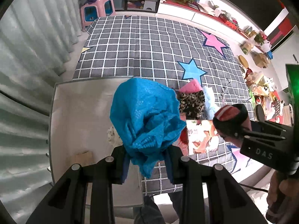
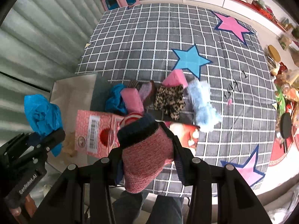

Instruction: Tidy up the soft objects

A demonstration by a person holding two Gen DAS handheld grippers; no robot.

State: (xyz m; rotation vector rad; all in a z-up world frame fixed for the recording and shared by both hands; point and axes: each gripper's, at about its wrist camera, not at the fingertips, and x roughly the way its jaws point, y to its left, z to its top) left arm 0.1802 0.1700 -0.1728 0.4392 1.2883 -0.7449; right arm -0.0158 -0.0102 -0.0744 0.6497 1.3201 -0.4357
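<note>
Left gripper [image 1: 146, 163] jaws clamped on a crumpled bright-blue mesh cloth [image 1: 144, 119], which hangs bunched straight ahead of the pads, over a pale beige open box [image 1: 78, 115]; right gripper [image 2: 147, 165] jaws pinched on a pink knit sock with dark navy cuff [image 2: 145, 149], long axis running away from the pads, cuff end farthest; it hangs over a pink printed carton with barcode [image 2: 93, 130], just beside the beige box; the left load looks nearer a drop spot. Farther out on the grey grid mat [image 2: 149, 43]: leopard-print fabric [image 2: 169, 99], fluffy light-blue piece [image 2: 202, 104], still unsorted.
</note>
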